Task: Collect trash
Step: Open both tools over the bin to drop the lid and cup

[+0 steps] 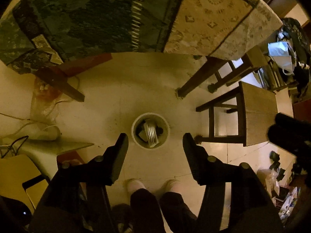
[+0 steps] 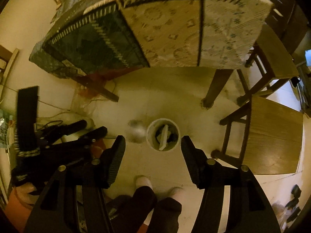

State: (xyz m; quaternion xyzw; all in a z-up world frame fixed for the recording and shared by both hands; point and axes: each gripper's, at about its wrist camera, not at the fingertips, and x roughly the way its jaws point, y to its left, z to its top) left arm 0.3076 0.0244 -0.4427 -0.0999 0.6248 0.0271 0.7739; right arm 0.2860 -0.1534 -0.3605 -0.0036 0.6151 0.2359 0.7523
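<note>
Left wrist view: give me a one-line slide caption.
Open left claw hangs empty above a white bin of trash on the tiled floor, near a wooden stool.

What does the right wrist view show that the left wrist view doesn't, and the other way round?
Only the right wrist view: a pale blurred lump just left of the bin, and the left gripper seen from the side, nothing between its fingers.

Only the left wrist view: the blue-and-white bags hanging at the far right, and litter on the floor at the lower right.

Both: the round white bin on the floor holding flat pale trash, framed by open, empty jaws, the covered table, the wooden stool, and the person's feet.
</note>
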